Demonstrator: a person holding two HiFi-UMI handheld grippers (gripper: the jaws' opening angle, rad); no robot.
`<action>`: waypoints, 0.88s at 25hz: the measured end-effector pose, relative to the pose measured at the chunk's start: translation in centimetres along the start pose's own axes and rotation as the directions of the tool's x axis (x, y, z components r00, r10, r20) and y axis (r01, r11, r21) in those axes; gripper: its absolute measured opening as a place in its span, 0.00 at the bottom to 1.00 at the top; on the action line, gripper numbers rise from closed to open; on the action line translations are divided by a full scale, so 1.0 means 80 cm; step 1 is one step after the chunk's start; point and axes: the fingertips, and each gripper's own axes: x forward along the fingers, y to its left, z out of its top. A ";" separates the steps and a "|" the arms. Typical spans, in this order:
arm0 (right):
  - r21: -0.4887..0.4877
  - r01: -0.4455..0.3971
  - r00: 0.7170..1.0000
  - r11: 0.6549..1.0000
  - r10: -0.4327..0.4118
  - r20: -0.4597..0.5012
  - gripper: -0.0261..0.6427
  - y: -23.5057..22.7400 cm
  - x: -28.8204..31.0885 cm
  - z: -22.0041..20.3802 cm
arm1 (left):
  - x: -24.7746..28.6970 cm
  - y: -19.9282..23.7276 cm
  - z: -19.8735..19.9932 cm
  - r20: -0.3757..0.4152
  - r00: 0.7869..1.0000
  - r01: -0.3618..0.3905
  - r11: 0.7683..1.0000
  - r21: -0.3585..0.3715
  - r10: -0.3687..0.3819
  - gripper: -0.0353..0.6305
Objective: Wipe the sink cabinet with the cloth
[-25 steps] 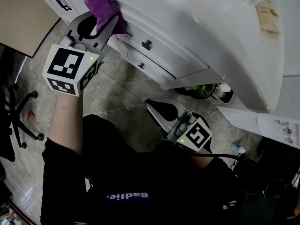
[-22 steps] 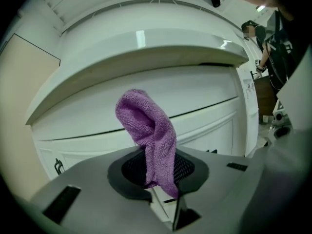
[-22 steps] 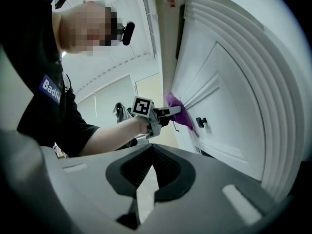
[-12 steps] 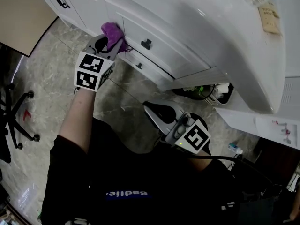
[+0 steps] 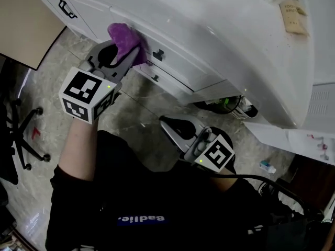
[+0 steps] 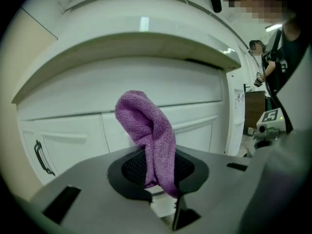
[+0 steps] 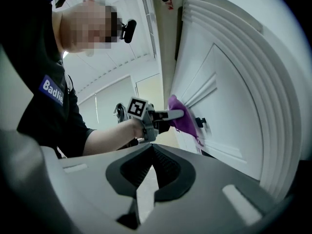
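Observation:
A purple cloth is pinched in my left gripper, which is shut on it and presses it against the white sink cabinet's front, just left of a small black drawer knob. In the left gripper view the cloth stands up between the jaws in front of the white panels. My right gripper hangs low near my body, shut with nothing in it. The right gripper view shows the left gripper holding the cloth on the cabinet door.
A black handle sits on the cabinet door at far left. An office chair base stands on the marble floor at left, beside a beige panel. Cables and clutter lie under the cabinet's right end. A person stands in the background.
The left gripper with the cloth swept down and right along the cabinet front, then back up and left. The right gripper has stayed in place.

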 end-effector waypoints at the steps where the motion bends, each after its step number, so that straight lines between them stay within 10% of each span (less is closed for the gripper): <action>1: 0.001 -0.002 1.000 1.000 0.002 0.003 0.04 0.000 0.001 0.001 | -0.006 0.000 0.024 0.021 1.000 0.001 1.000 0.023 -0.002 0.18; 7: 0.003 -0.013 1.000 1.000 0.013 -0.002 0.04 0.000 0.005 -0.002 | -0.002 0.010 0.051 0.055 0.998 -0.013 0.997 0.080 0.009 0.18; 22: 0.015 0.013 0.999 1.000 -0.012 -0.036 0.04 -0.011 0.002 -0.022 | 0.062 -0.010 -0.116 -0.090 0.996 0.007 1.000 -0.023 -0.010 0.18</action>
